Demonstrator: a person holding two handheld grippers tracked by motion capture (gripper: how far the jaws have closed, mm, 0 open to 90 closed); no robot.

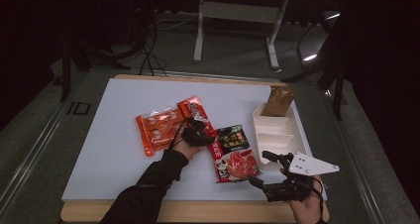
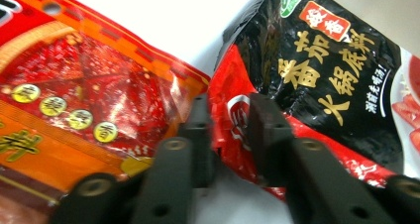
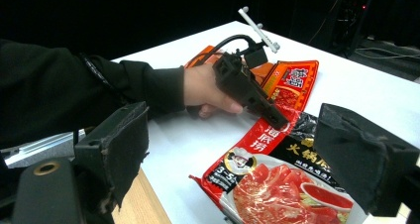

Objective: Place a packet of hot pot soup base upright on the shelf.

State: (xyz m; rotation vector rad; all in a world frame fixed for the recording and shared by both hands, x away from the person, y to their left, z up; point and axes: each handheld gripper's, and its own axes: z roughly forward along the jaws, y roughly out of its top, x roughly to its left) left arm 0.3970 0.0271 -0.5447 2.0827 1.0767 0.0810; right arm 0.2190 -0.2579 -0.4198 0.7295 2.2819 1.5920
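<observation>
Packets are lying mid-desk (image 1: 99,135); my left gripper (image 2: 228,130) is pinching the black-and-red hotpot base packet's (image 2: 317,85) corner, not yet lifting it. My right gripper (image 3: 233,154) is waiting open; the white tray (image 1: 289,135) is holding one brown pouch (image 1: 277,101).

The black-and-red sauce packet (image 1: 234,153) lies flat at the lower middle of the high view, its print showing sliced tomatoes and gold lettering. Its red left edge (slightly crumpled) sits between the fingers (image 2: 265,130), beside the overlapping red-and-orange packet (image 1: 198,116).
</observation>
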